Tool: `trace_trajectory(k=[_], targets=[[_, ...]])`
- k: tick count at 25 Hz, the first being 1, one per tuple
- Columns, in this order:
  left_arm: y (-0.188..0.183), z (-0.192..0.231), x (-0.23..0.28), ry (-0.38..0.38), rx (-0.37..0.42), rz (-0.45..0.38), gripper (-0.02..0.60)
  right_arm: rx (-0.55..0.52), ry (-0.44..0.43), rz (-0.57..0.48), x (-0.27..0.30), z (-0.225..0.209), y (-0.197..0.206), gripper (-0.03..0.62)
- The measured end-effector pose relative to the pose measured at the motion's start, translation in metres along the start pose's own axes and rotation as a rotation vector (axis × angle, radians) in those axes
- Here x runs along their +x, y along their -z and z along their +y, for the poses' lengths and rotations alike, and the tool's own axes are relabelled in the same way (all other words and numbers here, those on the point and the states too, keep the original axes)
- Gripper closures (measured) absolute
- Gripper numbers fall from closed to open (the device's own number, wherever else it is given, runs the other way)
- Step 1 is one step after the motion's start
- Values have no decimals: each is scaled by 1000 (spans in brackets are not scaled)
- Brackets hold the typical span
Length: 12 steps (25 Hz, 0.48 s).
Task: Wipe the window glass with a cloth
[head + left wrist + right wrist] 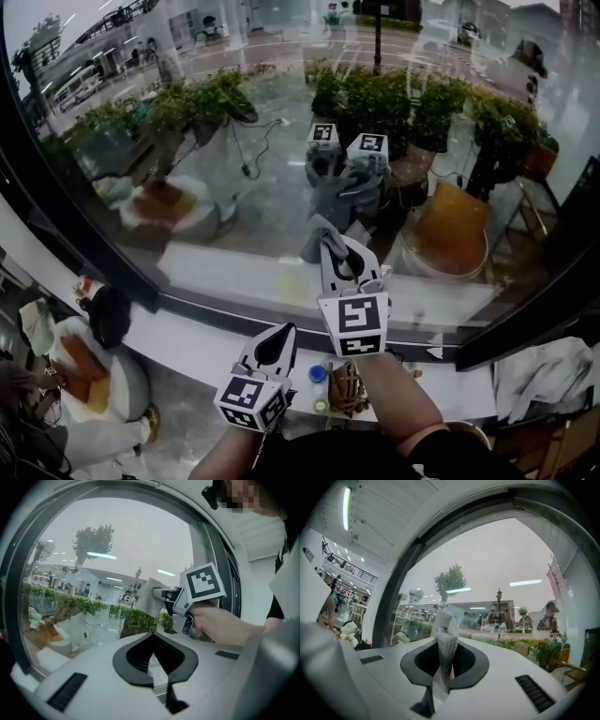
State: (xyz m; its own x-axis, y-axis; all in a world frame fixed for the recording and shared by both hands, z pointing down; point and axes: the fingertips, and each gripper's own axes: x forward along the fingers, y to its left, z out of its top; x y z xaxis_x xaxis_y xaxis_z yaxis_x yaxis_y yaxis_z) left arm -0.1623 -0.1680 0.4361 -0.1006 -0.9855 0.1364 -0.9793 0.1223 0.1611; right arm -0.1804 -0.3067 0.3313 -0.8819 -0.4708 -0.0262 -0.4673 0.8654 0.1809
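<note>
The window glass [234, 187] fills the head view, with reflections of both grippers in it. My right gripper [330, 246] is raised to the pane and is shut on a grey mesh cloth [322, 232], whose free end touches the glass. In the right gripper view the cloth [446, 634] stands up out of the closed jaws toward the glass [497, 559]. My left gripper [284, 333] hangs lower, near the sill, shut and holding nothing. From the left gripper view its jaws meet [152, 657], and the right gripper [161, 594] with the cloth [149, 597] shows ahead against the glass [117, 550].
A black window frame [84, 253] curves down the left and along the bottom, above a white sill [187, 337]. A blue-capped small bottle [319, 373] and a brown woven item [349, 386] lie below my hands. Bags and soft items [84, 366] lie lower left; white fabric [553, 375] lies lower right.
</note>
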Motion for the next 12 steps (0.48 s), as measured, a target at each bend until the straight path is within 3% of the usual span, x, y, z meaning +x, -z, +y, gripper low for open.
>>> trace_trajectory(k=[5,12], targets=[[-15,18,8,25,4,8,574,2,57,16,14,-11,-1,553],[-19,31,13,134,41,21,574,-13,167,47,21,-13,7,553]])
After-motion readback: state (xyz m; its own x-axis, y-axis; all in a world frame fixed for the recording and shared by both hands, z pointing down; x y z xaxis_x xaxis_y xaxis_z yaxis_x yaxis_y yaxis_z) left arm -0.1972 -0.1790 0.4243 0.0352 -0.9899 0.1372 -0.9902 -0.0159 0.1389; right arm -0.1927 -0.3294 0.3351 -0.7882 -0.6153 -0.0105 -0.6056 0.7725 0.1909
